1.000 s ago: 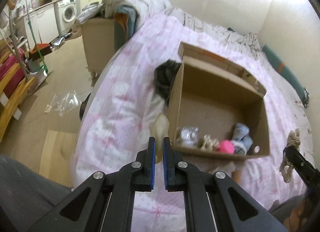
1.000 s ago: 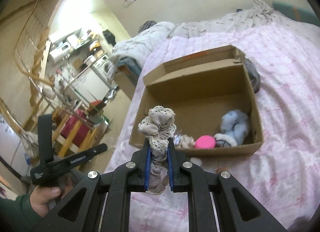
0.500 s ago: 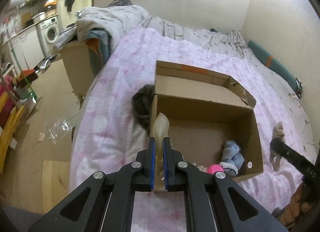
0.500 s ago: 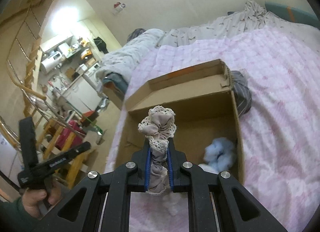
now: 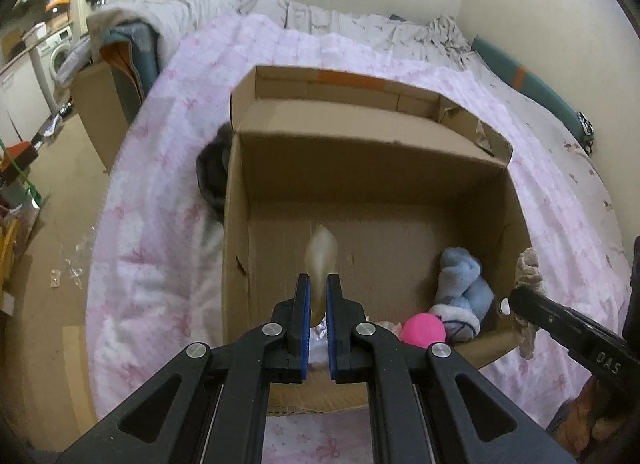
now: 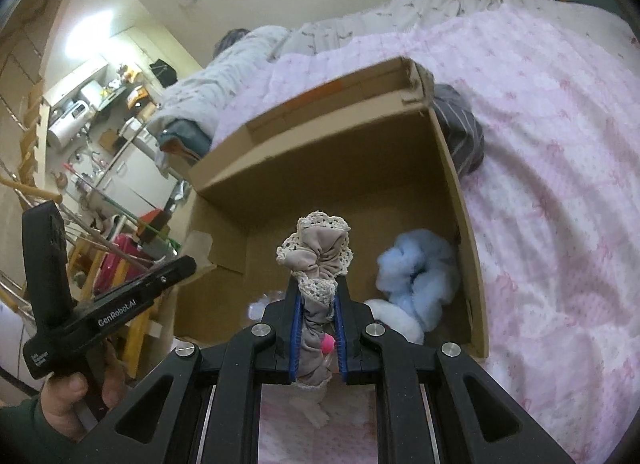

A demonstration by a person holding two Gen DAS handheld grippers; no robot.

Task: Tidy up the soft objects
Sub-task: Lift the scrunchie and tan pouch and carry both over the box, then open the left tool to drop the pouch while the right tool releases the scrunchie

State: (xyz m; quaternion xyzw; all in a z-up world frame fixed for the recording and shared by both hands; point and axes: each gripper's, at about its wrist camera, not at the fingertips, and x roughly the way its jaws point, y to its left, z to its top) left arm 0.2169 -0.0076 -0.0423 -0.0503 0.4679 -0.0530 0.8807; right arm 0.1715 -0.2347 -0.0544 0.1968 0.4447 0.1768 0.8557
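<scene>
1. The left gripper (image 5: 318, 296) is clamping a pale translucent soft piece (image 5: 321, 260), which is sticking up past its blue pads above the floor of the open cardboard box (image 5: 236, 223).
2. The right gripper (image 6: 318, 304) is squeezing a beige lace-edged scrunchie (image 6: 316, 252), its ruffled top standing above the fingers and its tail hanging below them, over the box's near edge.
3. The box is sitting on a pink bedspread (image 5: 160, 191); a fluffy blue sock (image 5: 460, 284) and a pink ball (image 5: 423, 328) are lying in its near right corner.
4. A dark striped garment (image 6: 460, 131) is lying bunched against the box's outer wall, partly hidden behind it.
5. The left wrist view is showing the box's whole floor and the right gripper's black body at the right edge, with the scrunchie beside the box wall.
6. The right wrist view alone is showing the person's hand (image 6: 80, 384) gripping the left tool's handle, a green sleeve, and the cluttered kitchen area beyond the bed.
</scene>
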